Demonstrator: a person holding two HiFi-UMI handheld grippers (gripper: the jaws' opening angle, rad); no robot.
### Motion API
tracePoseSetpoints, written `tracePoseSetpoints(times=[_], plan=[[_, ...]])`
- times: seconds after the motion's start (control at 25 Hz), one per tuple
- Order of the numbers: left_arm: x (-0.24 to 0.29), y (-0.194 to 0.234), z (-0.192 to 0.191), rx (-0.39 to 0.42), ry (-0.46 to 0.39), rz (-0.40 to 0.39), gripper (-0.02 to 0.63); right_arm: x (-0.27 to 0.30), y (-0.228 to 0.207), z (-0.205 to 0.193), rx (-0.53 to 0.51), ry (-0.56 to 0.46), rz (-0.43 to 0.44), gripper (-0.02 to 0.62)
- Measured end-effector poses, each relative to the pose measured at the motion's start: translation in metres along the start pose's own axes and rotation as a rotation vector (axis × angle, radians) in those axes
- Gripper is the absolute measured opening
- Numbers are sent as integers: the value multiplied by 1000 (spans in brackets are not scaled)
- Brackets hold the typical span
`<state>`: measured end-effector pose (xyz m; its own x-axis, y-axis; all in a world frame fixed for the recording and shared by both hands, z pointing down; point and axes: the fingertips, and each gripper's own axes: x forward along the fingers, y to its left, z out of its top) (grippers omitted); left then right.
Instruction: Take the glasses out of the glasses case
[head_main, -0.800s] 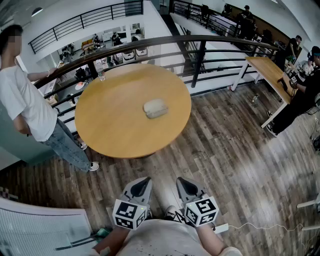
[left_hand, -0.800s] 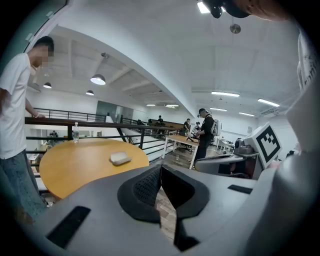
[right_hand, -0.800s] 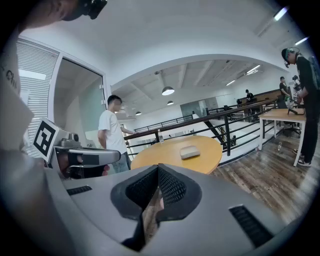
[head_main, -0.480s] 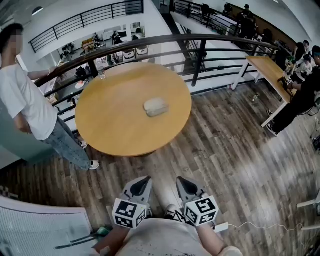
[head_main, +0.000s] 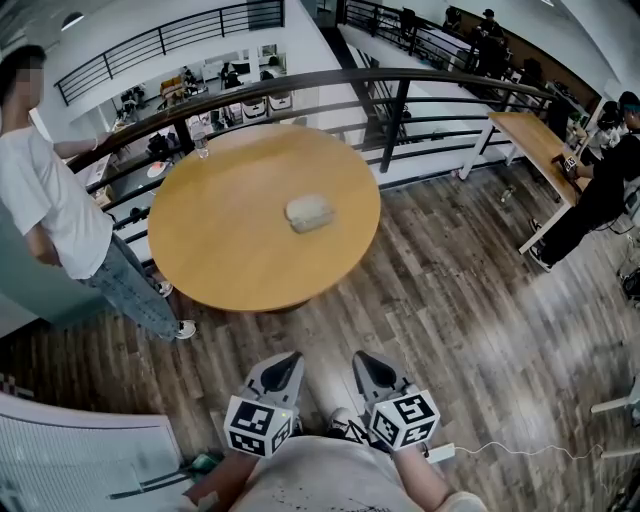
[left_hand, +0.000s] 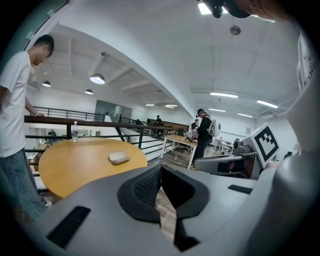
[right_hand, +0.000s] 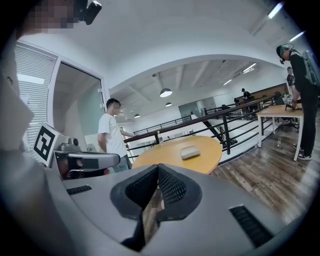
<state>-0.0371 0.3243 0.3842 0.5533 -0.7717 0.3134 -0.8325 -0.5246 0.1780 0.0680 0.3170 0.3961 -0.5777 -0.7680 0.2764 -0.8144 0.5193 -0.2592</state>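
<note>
glasses case (head_main: 309, 213) | on table (head_main: 220, 255) | well apart from left gripper (head_main: 291, 359), right gripper (head_main: 361, 359)

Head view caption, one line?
Left hand-held gripper and right hand-held gripper, both shut, short of round table bearing glasses case.

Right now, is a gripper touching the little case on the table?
No, the case lies on the round table, while the left gripper and right gripper are both over the wooden floor, short of it.
</note>
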Motion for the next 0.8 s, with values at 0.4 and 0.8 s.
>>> tracePoseSetpoints(times=[0.4, 0.8], plan=[[-15, 20, 3, -4, -10, -18, 25, 9, 14, 6, -7, -4, -30, 25], [-45, 63, -1, -1, -35, -23, 25, 24, 38, 7, -5, -37, -85, 25]])
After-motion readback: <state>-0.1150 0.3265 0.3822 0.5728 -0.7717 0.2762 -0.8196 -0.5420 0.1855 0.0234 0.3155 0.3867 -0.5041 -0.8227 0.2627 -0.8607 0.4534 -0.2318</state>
